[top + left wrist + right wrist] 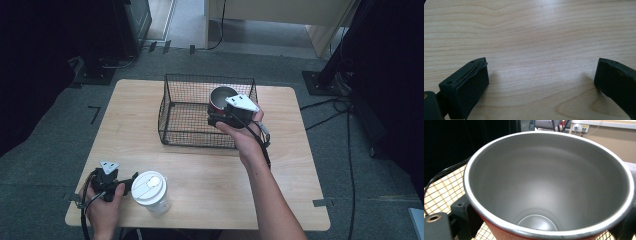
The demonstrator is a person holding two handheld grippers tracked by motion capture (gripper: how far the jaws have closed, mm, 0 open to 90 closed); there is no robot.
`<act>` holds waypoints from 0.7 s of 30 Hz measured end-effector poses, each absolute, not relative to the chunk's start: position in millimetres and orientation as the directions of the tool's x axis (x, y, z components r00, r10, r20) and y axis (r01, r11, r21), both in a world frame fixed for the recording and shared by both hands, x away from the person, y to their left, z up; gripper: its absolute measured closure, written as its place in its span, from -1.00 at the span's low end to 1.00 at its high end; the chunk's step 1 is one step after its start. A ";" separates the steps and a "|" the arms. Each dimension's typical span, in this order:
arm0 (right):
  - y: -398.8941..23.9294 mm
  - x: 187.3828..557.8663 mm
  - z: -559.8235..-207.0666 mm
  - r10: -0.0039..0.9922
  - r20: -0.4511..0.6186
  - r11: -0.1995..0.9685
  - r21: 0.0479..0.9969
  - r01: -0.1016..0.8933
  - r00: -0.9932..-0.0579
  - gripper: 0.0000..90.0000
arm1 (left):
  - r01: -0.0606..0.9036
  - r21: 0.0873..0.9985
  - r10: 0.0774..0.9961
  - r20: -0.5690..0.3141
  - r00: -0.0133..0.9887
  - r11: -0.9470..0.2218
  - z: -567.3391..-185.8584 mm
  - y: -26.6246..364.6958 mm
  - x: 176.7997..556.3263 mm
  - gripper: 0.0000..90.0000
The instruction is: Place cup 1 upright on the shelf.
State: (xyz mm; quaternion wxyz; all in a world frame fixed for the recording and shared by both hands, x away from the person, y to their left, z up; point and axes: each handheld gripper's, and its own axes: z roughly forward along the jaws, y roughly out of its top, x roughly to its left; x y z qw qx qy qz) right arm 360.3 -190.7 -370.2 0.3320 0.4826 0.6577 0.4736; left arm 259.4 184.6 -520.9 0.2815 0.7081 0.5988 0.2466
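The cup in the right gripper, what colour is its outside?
Red, with a grey metal inside; the cup shows best in the right gripper view.

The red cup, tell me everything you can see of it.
The cup is red outside with a grey, matte metal-looking inside and a bright rim, and it looks empty down to its round bottom. It has no lid on. The right gripper holds it, a black jaw against each side of its wall below the rim. It is tilted slightly, mouth up, over the near right part of the wire basket. Whether it touches the basket I cannot tell.
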 end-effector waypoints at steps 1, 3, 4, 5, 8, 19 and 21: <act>-190.8 361.6 -370.8 0.951 0.021 0.083 0.943 0.322 -0.309 -0.84 | 0.710 0.693 0.987 0.012 0.162 -0.125 -520.8 184.6 259.3 -1.00; -190.6 365.9 -373.2 0.955 0.020 0.079 0.944 0.322 -0.295 -0.84 | 0.709 0.695 0.987 0.012 0.161 -0.124 -521.0 184.6 259.4 -1.00; -190.7 367.8 -374.3 0.957 0.017 0.081 0.943 0.323 -0.290 -0.84 | 0.709 0.695 0.987 0.012 0.161 -0.124 -521.0 184.5 259.4 -1.00; -190.9 369.9 -375.4 0.957 0.015 0.084 0.942 0.324 -0.290 -0.84 | 0.708 0.695 0.987 0.012 0.161 -0.124 -521.0 184.6 259.4 -1.00; -190.8 375.9 -379.6 0.958 0.013 0.085 0.942 0.325 -0.287 -0.84 | 0.708 0.695 0.987 0.012 0.160 -0.123 -521.0 184.5 259.4 -1.00; -193.9 396.2 -391.3 0.973 0.047 0.042 0.926 0.375 -0.225 -0.84 | 0.709 0.694 0.987 0.011 0.161 -0.124 -521.0 184.5 259.3 -1.00; -194.6 398.8 -392.8 0.974 0.043 0.044 0.927 0.374 -0.221 -0.84 | 0.709 0.694 0.987 0.012 0.162 -0.124 -520.9 184.6 259.3 -1.00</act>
